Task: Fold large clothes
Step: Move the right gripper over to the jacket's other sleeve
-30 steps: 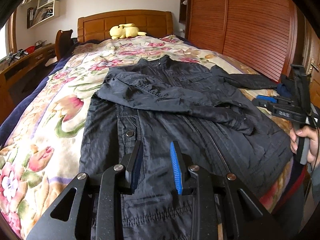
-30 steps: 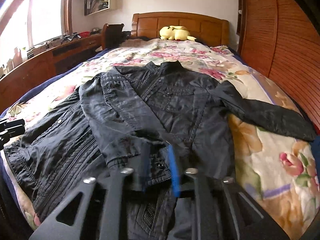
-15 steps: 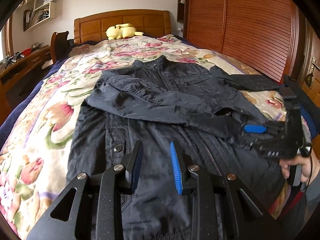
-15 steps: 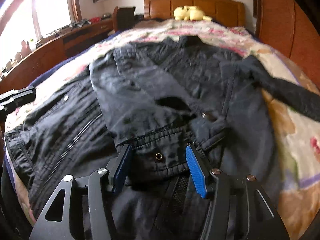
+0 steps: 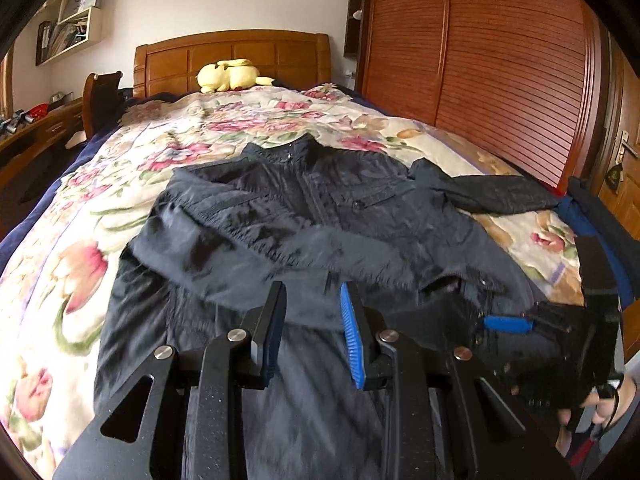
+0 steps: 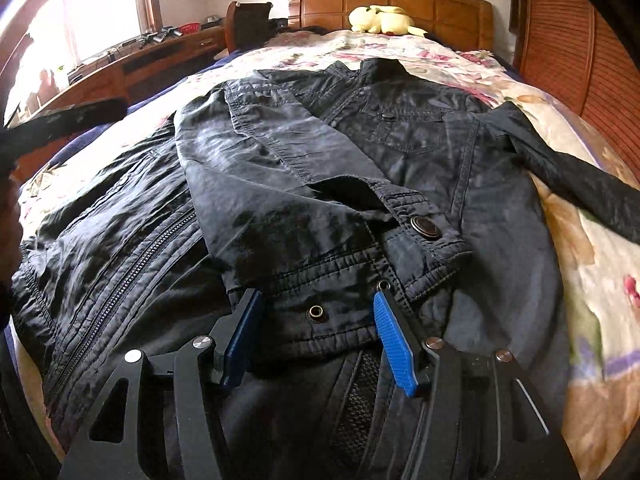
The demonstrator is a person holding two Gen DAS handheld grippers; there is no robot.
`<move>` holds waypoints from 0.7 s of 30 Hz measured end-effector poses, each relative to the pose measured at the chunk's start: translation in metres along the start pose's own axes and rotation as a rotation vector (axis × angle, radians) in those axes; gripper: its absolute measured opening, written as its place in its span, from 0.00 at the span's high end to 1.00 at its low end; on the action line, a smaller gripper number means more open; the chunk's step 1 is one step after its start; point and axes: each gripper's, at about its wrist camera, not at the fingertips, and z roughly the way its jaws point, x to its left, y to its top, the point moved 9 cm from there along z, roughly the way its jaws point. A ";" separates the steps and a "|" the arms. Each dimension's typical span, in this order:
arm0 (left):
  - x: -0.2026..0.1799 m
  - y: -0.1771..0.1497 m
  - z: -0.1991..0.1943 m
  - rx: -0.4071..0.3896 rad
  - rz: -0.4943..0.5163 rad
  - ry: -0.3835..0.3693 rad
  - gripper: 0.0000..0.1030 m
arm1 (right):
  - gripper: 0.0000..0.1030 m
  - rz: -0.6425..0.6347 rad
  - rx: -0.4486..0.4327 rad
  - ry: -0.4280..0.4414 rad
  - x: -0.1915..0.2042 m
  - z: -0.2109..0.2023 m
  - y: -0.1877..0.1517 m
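A dark jacket lies front up on the floral quilt, collar toward the headboard. One sleeve is folded across its chest, and the sleeve's snap-button cuff rests between the fingers of my right gripper. Those fingers stand wide and their pads do not press on the cuff. The other sleeve stretches out to the right over the quilt. My left gripper hovers over the jacket's lower front, open, with nothing between its pads. In the left wrist view the right gripper shows at the far right, held by a hand.
The quilt covers a wooden bed with a headboard and a yellow plush toy. A slatted wooden wardrobe runs close along the right side. A desk and chair stand at the left.
My right gripper came down onto the folded sleeve's cuff and its jaws spread wider around it. My left gripper slid rightward over the jacket's lower front, still the same width.
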 end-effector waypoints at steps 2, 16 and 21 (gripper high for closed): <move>0.000 0.005 0.005 -0.008 0.009 0.005 0.72 | 0.42 0.001 -0.003 0.000 0.000 -0.001 -0.001; -0.013 -0.020 0.040 0.048 0.030 -0.061 0.72 | 0.42 0.113 -0.116 -0.178 -0.114 -0.080 0.040; -0.018 -0.027 0.044 0.059 0.057 -0.042 0.72 | 0.42 0.195 -0.082 -0.290 -0.203 -0.087 0.047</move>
